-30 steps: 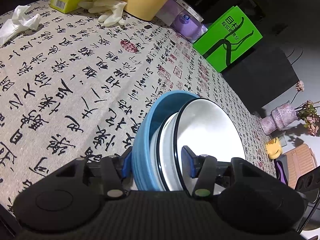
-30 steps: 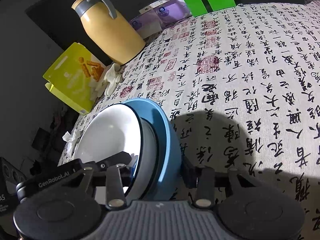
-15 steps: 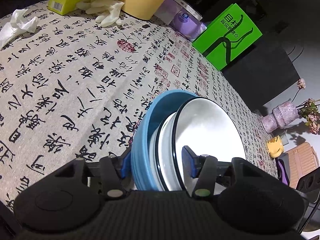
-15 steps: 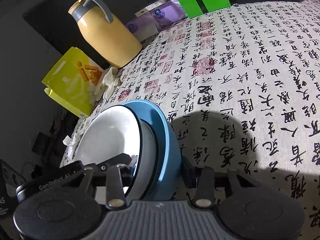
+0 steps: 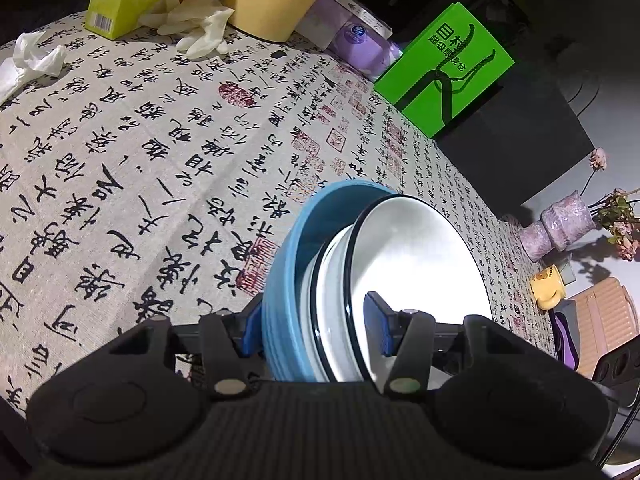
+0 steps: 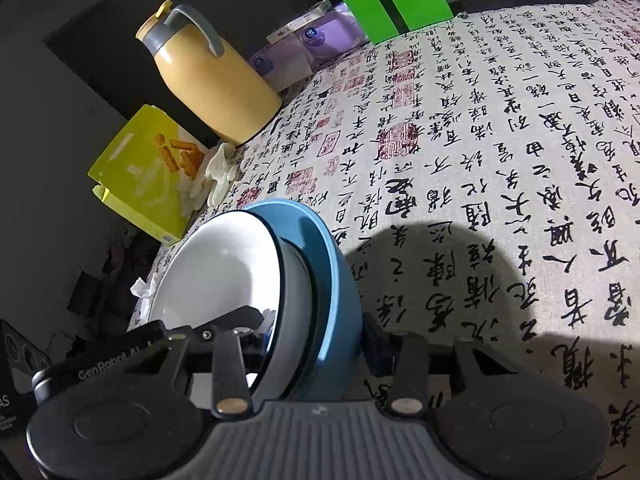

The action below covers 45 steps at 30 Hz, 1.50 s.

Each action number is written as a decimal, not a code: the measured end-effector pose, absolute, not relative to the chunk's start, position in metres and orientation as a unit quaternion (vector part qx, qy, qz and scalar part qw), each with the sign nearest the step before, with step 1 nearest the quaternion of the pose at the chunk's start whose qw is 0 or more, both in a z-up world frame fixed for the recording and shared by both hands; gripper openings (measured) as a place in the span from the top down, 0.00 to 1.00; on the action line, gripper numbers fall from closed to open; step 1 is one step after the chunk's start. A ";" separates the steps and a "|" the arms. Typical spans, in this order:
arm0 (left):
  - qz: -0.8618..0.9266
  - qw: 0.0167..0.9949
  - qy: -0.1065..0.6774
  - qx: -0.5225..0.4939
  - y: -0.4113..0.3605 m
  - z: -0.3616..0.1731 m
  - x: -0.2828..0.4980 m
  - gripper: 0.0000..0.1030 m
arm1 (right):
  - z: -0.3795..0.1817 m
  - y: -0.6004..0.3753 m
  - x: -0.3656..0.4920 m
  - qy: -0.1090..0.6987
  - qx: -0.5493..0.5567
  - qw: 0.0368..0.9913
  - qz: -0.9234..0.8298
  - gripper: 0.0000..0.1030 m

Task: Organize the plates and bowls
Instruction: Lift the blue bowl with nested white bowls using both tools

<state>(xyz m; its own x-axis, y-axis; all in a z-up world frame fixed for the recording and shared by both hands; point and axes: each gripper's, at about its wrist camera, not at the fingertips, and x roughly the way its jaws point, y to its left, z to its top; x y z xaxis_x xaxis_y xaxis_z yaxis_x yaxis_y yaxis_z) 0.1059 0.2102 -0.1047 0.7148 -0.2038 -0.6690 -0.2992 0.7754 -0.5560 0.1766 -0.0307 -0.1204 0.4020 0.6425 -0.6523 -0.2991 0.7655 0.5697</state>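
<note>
my left hand-held gripper point(image 5: 316, 326) and my right hand-held gripper point(image 6: 318, 338) both pinch one nested stack of dishes from opposite sides, holding it tilted on edge above the table point(image 5: 120, 168). the stack is a blue bowl point(image 5: 286, 280) on the outside with a white bowl point(image 5: 416, 264), black-rimmed, nested inside it; at least one more white, dark-rimmed dish sits between them. in the left wrist view one blue pad presses the blue bowl's outer wall and the other rests on the white bowl's inner face. in the right wrist view one finger is against the blue bowl's outside and the other reaches into the white bowl, so each gripper is closed on the stack's rim rather than spread free. the stack casts a dark shadow on the calligraphy-print tablecloth point(image 6: 500, 168) just to the right of it in the right wrist view.

at the far edge of the table stand a yellow jug point(image 6: 212, 88) with a grey handle, a yellow-green box point(image 6: 144, 172) beside it, and crumpled white gloves point(image 5: 196, 28) lying between them. a purple tissue pack point(image 5: 356, 40) and a green box point(image 5: 448, 68) sit further along the far side. a crumpled white tissue point(image 5: 32, 60) lies at the far left. off the table's right end, a pale purple vase point(image 5: 560, 224) with dried flowers stands well apart.
</note>
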 end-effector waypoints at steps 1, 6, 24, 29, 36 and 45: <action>0.027 0.864 0.376 -0.333 0.209 -0.104 0.106 0.50 | -0.120 -0.032 0.176 0.464 0.185 0.817 0.288 0.60; 0.026 0.867 0.374 -0.329 0.202 -0.099 0.105 0.50 | -0.117 -0.038 0.174 0.459 0.188 0.819 0.288 0.60; 0.016 0.875 0.367 -0.315 0.172 -0.082 0.107 0.50 | -0.106 -0.067 0.171 0.443 0.204 0.825 0.285 0.61; 0.012 0.877 0.366 -0.311 0.163 -0.077 0.108 0.50 | -0.103 -0.077 0.170 0.438 0.208 0.827 0.283 0.61; 0.008 0.880 0.364 -0.305 0.149 -0.071 0.109 0.50 | -0.099 -0.092 0.168 0.431 0.215 0.830 0.281 0.61; 0.000 0.884 0.360 -0.299 0.128 -0.064 0.111 0.50 | -0.094 -0.114 0.167 0.421 0.222 0.834 0.278 0.61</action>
